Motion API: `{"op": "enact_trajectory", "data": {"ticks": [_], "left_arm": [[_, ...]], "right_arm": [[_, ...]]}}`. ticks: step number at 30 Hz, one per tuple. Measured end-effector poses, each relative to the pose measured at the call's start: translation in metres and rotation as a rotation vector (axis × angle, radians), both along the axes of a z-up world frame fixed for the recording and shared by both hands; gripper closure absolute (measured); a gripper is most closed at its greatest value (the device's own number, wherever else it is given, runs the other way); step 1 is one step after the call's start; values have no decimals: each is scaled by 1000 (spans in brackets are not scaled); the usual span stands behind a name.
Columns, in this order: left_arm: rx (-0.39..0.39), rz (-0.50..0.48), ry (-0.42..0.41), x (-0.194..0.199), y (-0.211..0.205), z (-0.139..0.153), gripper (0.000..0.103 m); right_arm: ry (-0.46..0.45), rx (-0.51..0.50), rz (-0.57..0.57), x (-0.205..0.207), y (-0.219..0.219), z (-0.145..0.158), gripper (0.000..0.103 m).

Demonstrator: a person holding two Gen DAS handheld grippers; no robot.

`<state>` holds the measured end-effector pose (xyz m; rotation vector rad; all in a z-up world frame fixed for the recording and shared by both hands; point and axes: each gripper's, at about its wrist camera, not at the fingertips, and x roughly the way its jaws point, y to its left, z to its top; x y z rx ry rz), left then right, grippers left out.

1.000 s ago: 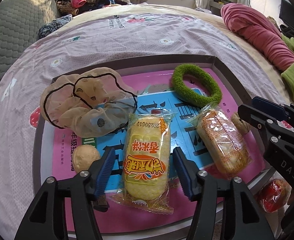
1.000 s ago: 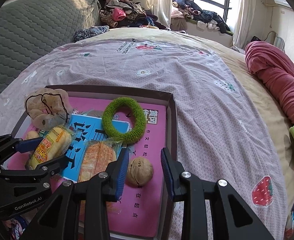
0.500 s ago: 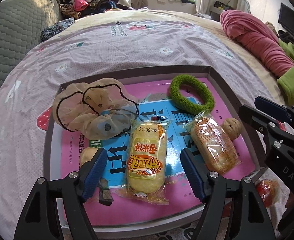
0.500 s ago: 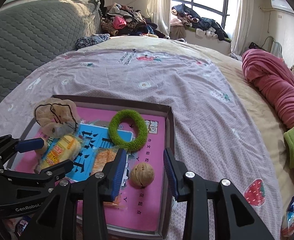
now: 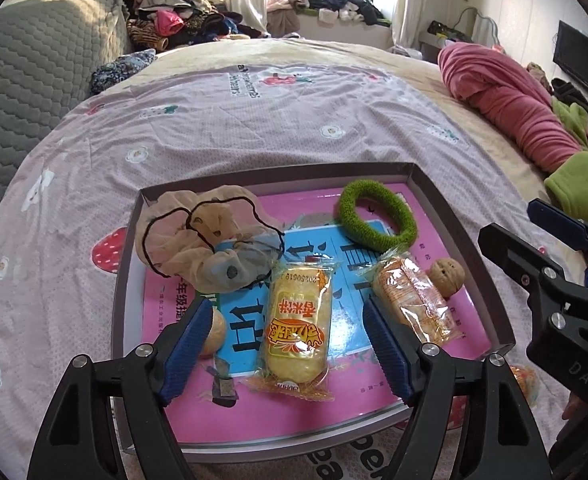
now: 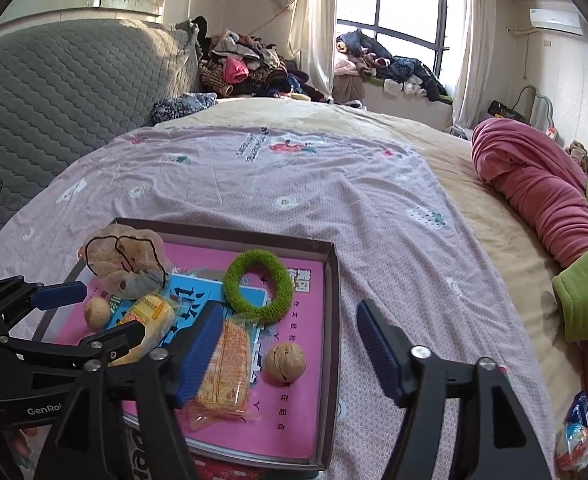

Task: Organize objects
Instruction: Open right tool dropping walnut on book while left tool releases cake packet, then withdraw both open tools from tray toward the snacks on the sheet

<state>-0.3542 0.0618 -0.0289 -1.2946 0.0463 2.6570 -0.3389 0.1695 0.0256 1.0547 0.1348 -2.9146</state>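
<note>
A shallow tray (image 5: 461, 236) lies on a bed (image 5: 254, 120) covered with a pink patterned sheet. In the tray, a beige scrunchie (image 5: 210, 240) sits at the far left and a green ring (image 5: 377, 216) at the far right. Near the middle lies a yellow snack pack (image 5: 297, 320), with an orange snack pack (image 5: 413, 300) to its right. A walnut (image 5: 447, 276) touches the orange pack's right side, and a second nut (image 5: 214, 332) sits at the near left. The left tool (image 5: 286, 344) hovers above the yellow pack, its blue pads wide apart on either side, holding nothing. The right tool (image 6: 290, 344) is also spread wide and empty, hovering over the tray's right edge, with the walnut (image 6: 285, 361) showing between its pads. A rolled pink blanket (image 6: 533, 184) lies at the far right of the bed.
</note>
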Motion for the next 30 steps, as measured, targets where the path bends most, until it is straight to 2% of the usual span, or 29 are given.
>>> {"op": "enact_trajectory", "data": {"ticks": [2,7,19,30], "left_arm": [[-1,6,6,0,-2,1,16],[11,11,22,1,-5,5,16],[8,23,73,9,-8,22,16],[4,33,141,55,-10,54,16]], "right_arm": [[16,7,-8,2,0,2,24],[43,16,-31,5,1,7,15],[85,28,-49,13,3,18,12],[126,14,-42,60,0,48,9]]}}
